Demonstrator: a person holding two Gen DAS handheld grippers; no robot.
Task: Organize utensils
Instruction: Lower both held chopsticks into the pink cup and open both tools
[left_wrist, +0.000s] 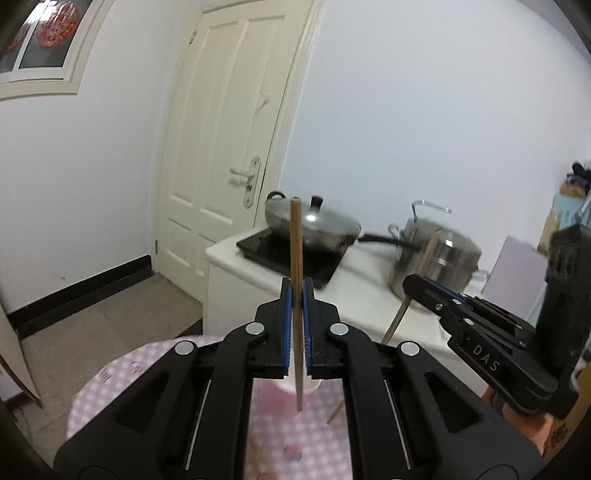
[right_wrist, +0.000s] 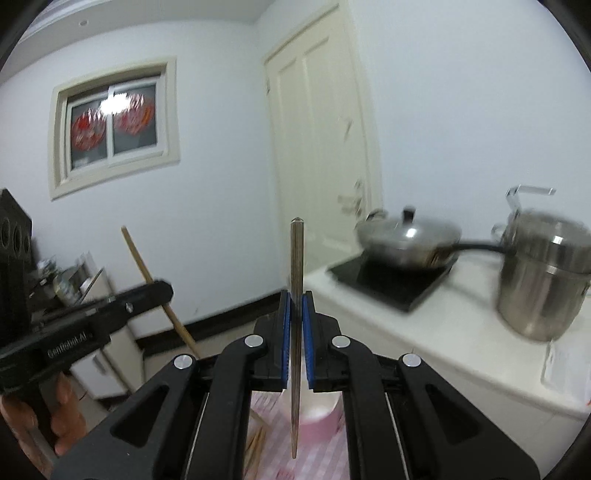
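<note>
Holding one chopstick apiece, both grippers carry them upright above a white cup (left_wrist: 301, 386) on the pink checked table (left_wrist: 122, 373) — probably to drop them in. Left gripper (left_wrist: 297, 295) pinches a wooden chopstick (left_wrist: 296, 240); at its 3 o'clock, right gripper (right_wrist: 296, 302) clamps a darker chopstick (right_wrist: 296, 258).

Two tools (left_wrist: 297, 295) (right_wrist: 297, 306), each clamping one chopstick (left_wrist: 296, 251) (right_wrist: 297, 266), two lidded pots (left_wrist: 312, 225) (left_wrist: 436, 258), one cooktop (left_wrist: 288, 254), one door (left_wrist: 229, 122)

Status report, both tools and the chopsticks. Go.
Left tool shut on a wooden chopstick, upright. Right tool shut on a second chopstick, upright. Both held above the pink cup. Nothing in the way.
</note>
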